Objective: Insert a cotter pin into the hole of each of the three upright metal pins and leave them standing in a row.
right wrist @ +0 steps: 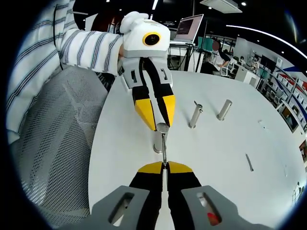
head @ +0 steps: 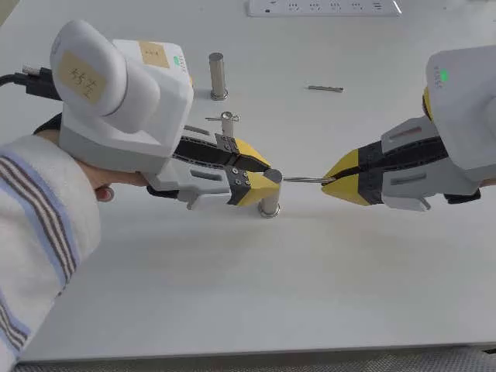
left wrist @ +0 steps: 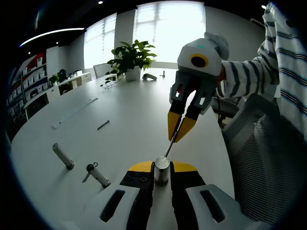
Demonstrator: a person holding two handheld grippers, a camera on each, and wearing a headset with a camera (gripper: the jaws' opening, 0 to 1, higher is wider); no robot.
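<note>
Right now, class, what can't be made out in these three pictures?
- Head view: the left gripper covers most of the near metal pin, hiding its hole.
- Both gripper views: whether the cotter pin in the right gripper has entered that hole is too small to tell.
- Head view: any hole in the far metal pin is too small to see.
- Head view: the power strip is cut off by the top edge.
</note>
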